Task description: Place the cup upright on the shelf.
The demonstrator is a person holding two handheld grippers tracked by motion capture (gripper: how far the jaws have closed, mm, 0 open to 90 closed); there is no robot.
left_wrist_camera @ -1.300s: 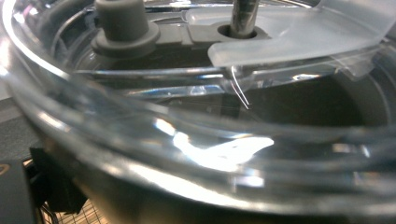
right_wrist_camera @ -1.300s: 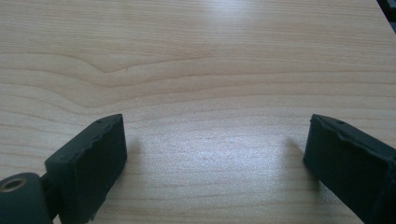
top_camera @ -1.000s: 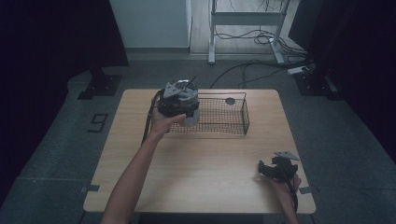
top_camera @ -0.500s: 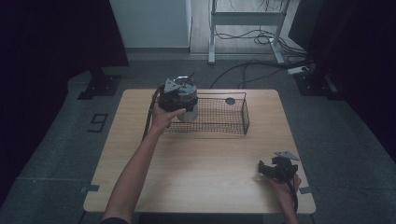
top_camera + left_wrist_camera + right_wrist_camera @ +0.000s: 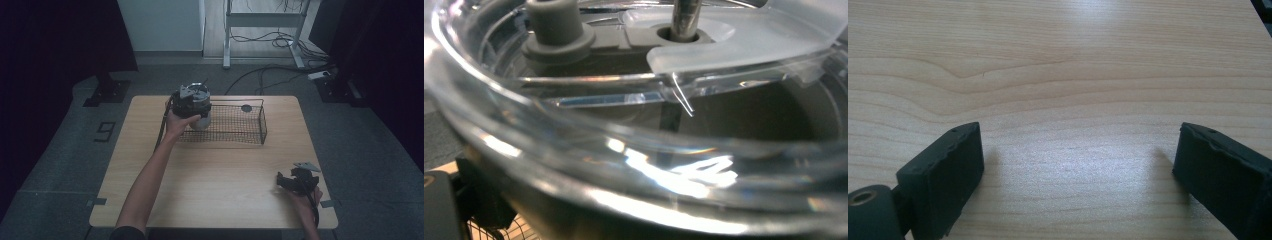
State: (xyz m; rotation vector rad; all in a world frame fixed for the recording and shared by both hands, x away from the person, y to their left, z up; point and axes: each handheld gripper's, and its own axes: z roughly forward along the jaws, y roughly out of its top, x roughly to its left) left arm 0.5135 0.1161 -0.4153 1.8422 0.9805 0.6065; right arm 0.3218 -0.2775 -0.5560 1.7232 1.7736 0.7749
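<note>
My left gripper (image 5: 199, 114) hangs over the left end of a black wire basket (image 5: 263, 126), shut on a clear plastic bowl (image 5: 202, 122). In the left gripper view the clear plastic bowl (image 5: 634, 165) is pressed right up to the lens. Inside it stand a grey post (image 5: 558, 27) and a metal shaft (image 5: 684, 17) under a frosted lid piece. My right gripper (image 5: 283, 181) rests on the wooden table (image 5: 215, 185) near the front right corner. There the right gripper (image 5: 1078, 147) stands open with only bare wood between its jaws.
A small black disc (image 5: 246, 108) lies in the basket at its far right. A black cable (image 5: 161, 131) trails down from the left gripper along the table's left side. Cables and a metal stand's legs sit on the floor beyond the table.
My left gripper has carried the bowl slightly farther away over the basket's left end. The right gripper has stayed where it was.
</note>
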